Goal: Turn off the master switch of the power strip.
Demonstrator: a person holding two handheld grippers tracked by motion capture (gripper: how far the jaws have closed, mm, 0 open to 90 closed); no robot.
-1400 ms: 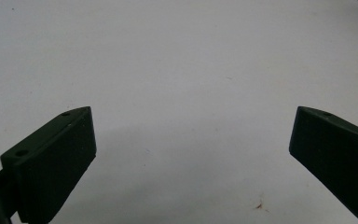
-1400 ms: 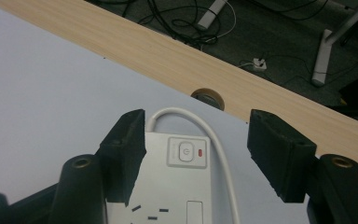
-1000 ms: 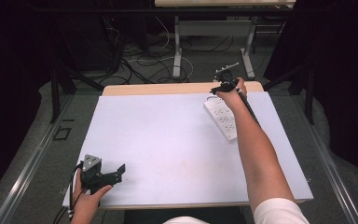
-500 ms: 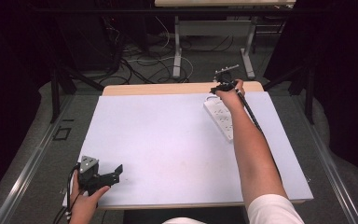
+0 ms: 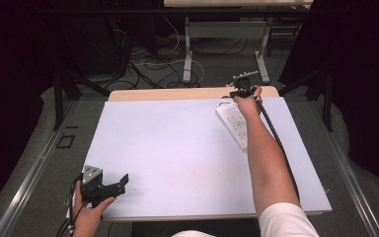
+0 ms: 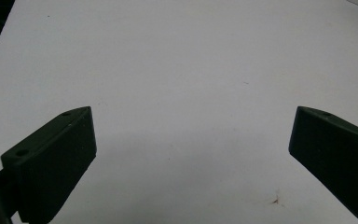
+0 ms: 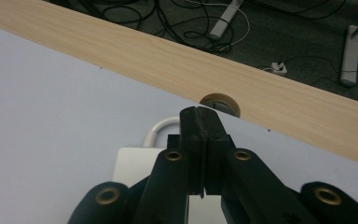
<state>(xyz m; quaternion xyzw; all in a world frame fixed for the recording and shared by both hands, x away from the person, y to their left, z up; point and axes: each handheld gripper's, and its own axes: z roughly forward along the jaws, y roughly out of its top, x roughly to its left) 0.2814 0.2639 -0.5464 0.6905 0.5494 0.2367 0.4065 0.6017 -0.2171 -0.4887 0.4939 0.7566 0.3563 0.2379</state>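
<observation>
White power strip (image 5: 234, 124) is lying on the pale sheet (image 5: 177, 148) that's covering the bench (image 5: 168, 94), over at the far right and angled a bit, with its cord end pointing toward the wooden back edge. The right gripper (image 5: 237, 92) is sitting right at that far end of the strip, arm stretched across the sheet. In the right gripper view its jaws have just been closing and are now pressed flat together, nothing visible between them; the tips are hovering above the strip's end, where the white cord (image 7: 161, 128) is looping out, just short of a round cable hole (image 7: 220, 103) in the wood.

Meanwhile the left gripper (image 5: 113, 187) is resting at the near left corner of the sheet, well apart from the strip. In the left gripper view its jaws are spread wide, holding nothing, just bare sheet between them.
</observation>
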